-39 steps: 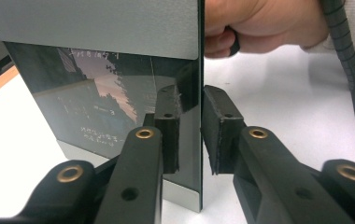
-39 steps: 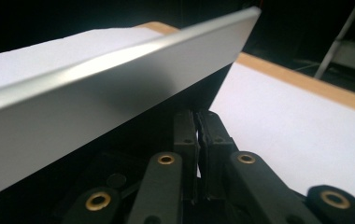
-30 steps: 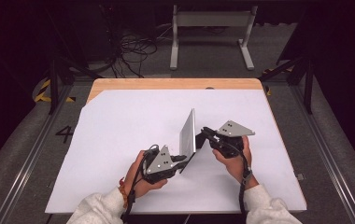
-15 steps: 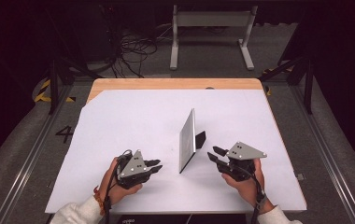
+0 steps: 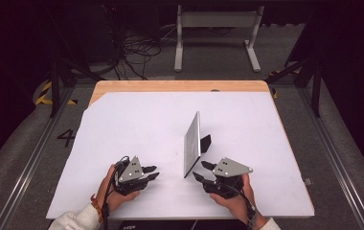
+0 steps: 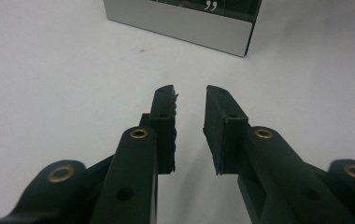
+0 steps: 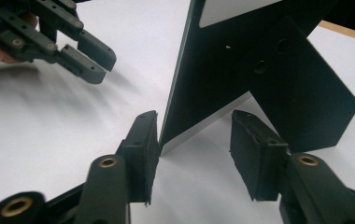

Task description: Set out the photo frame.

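We see the frame (image 5: 192, 143) standing mid-counter (image 5: 122, 120), at one o'clock from our left hand-held gripper (image 5: 152, 173), eleven from our right hand-held gripper (image 5: 200, 171). Both have just been opening, gripping nothing; the frame's corner sits between the right's jaws.

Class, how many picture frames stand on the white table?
1. The frame stands upright near the table's middle, propped on its black back stand, just beyond the right gripper.

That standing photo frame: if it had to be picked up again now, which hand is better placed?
Probably the right. The right gripper sits just off the frame's near corner, jaws apart after opening, nothing clamped. The left gripper lies farther off across bare table, jaws only narrowly apart.
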`<state>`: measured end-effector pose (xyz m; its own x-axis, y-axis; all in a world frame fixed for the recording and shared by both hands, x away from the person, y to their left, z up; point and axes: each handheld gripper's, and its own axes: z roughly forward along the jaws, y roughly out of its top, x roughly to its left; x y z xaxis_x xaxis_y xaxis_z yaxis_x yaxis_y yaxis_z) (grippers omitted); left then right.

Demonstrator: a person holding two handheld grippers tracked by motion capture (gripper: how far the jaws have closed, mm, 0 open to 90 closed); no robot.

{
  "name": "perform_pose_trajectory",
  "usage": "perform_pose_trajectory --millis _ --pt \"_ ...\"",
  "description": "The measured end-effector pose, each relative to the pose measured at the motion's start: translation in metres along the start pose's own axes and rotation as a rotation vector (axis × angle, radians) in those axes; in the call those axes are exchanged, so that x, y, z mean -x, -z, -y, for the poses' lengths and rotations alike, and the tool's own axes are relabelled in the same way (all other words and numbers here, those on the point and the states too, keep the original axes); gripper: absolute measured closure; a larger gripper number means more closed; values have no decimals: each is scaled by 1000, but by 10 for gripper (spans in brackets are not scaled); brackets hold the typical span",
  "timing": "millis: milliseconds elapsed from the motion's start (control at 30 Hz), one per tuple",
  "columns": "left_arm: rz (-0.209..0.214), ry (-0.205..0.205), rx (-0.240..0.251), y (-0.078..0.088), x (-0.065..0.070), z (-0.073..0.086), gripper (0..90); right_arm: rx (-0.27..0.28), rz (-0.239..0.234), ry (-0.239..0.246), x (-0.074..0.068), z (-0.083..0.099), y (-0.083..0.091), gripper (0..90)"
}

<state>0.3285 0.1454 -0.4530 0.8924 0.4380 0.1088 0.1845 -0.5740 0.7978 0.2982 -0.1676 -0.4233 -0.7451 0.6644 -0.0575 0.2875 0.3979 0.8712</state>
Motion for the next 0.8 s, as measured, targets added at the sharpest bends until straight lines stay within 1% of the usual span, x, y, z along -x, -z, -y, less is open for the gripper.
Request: perform_pose_trajectory --millis 33,100,133,167,200,300,367,467,533,600,667,733,767,800 --pt "2 1 -1 -1 0 0 728 1 4 -9 -1 0 -4 508" --pt "12 2 -3 -3 2 -1 708 6 -6 -18 -2 -2 -8 503" --pt "12 2 -3 -3 2 -1 700 5 3 -17 -2 -3 -10 499" --pt "13 -10 -7 -3 2 -1 696 11 8 -22 -2 -3 -13 497" --pt "15 -8 -6 -3 3 -1 694 12 6 -29 -2 -4 -14 496" --pt "17 6 4 -2 2 0 682 15 13 -31 -3 -6 -17 480" --pt "23 12 9 -1 1 2 659 16 19 -19 -3 -9 -19 456" --pt "15 24 11 1 0 3 648 22 16 -21 -3 -12 -21 449" --pt "6 24 14 1 -1 3 628 19 31 -23 -3 -13 -23 456" --pt "11 23 19 1 -2 3 612 15 29 -24 -2 -13 -25 458" --pt "16 13 18 -1 -3 2 596 14 44 -30 0 -12 -25 462" --pt "33 5 28 -2 -5 0 573 15 30 -39 4 -12 -23 459" --pt "32 2 30 -2 -6 -1 553 13 24 -35 5 -12 -22 463" --pt "32 8 28 -3 -7 -1 537 12 20 -33 5 -11 -22 466"
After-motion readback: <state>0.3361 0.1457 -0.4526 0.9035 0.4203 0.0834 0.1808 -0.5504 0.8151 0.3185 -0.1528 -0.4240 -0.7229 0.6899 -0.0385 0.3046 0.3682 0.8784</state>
